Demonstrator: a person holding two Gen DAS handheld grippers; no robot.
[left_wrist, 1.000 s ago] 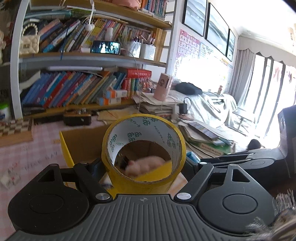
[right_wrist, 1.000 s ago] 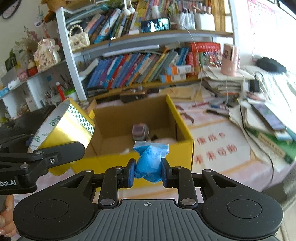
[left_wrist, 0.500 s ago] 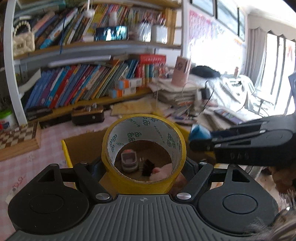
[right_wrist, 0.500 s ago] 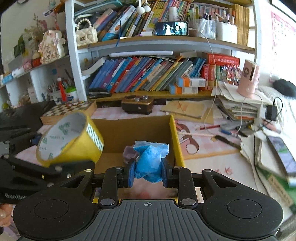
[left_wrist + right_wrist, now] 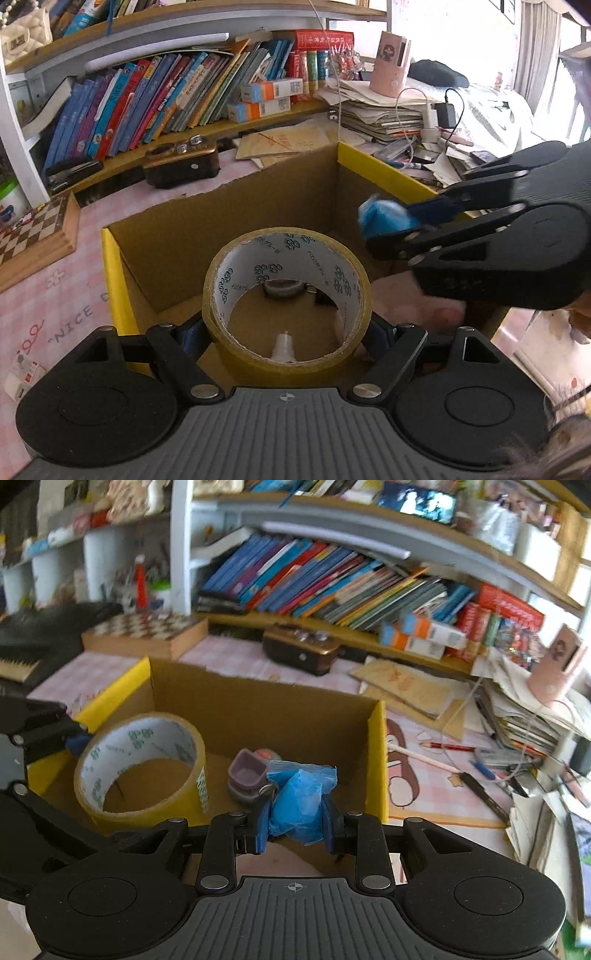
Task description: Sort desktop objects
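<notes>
My left gripper (image 5: 286,332) is shut on a yellow tape roll (image 5: 347,258) and holds it over the open cardboard box (image 5: 221,221) with yellow rims. The roll also shows in the right wrist view (image 5: 195,797). My right gripper (image 5: 295,825) is shut on a crumpled blue packet (image 5: 301,801), also above the box (image 5: 258,709); it shows in the left wrist view (image 5: 384,218) to the right of the roll. Inside the box lies a small purple-grey item (image 5: 245,775) and a pink soft thing (image 5: 417,302).
The box stands on a pink checked tablecloth (image 5: 55,295). A chessboard box (image 5: 33,232) lies at the left, a brown case (image 5: 181,162) behind the box, bookshelves (image 5: 166,96) at the back, and stacked papers with cables (image 5: 388,110) at the right.
Both grippers have moved forward and tilted down over the box, so its inside now shows. The tape roll and the blue packet stay gripped.
</notes>
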